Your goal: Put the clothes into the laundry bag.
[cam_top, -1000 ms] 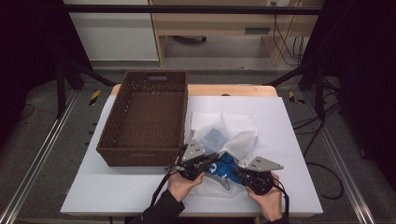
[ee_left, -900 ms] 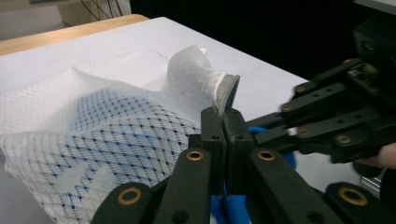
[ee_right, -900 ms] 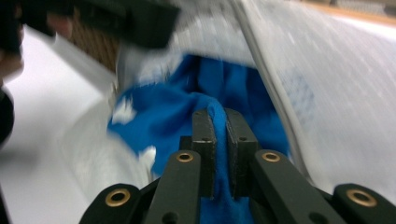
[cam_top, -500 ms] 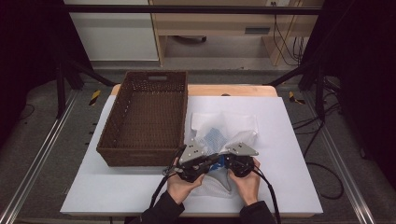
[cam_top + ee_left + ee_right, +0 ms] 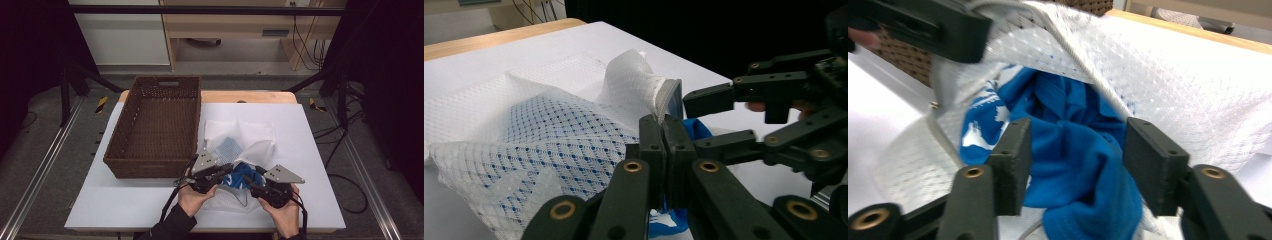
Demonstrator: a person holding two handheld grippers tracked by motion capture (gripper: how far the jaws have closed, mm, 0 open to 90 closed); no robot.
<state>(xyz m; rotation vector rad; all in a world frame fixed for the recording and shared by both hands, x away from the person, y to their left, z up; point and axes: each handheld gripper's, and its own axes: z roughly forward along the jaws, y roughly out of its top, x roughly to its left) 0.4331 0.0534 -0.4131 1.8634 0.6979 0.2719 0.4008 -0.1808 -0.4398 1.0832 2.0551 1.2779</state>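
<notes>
A white-topped table [image 5: 125,210] carries everything, with a strip of bare wood showing along its far edge. The largest thing on it is a dark brown wicker basket [image 5: 155,127], rectangular, with a handle slot in its far wall, standing on the left half of the table and reaching from near the far edge to past the middle.

Just right of the basket lies a white mesh laundry bag [image 5: 250,135], spread flat toward the far side and bunched up toward the near edge, where its mouth is lifted open. In the left gripper view the bag [image 5: 524,145] shows blue through its mesh. A blue garment [image 5: 242,176] with white print sits in the bag's mouth, partly inside and partly spilling out toward the near edge; the right gripper view shows it [image 5: 1083,150] under the raised mesh rim.

The left gripper [image 5: 220,172], held in the person's left hand [image 5: 195,197] near the basket's near right corner, has its jaws pressed together on the grey-trimmed rim of the bag, holding that edge up. The right gripper [image 5: 252,184], in the right hand [image 5: 280,212] close to the near edge, points toward the garment with its jaws spread apart; the blue cloth lies between and beyond them, ungripped.
</notes>
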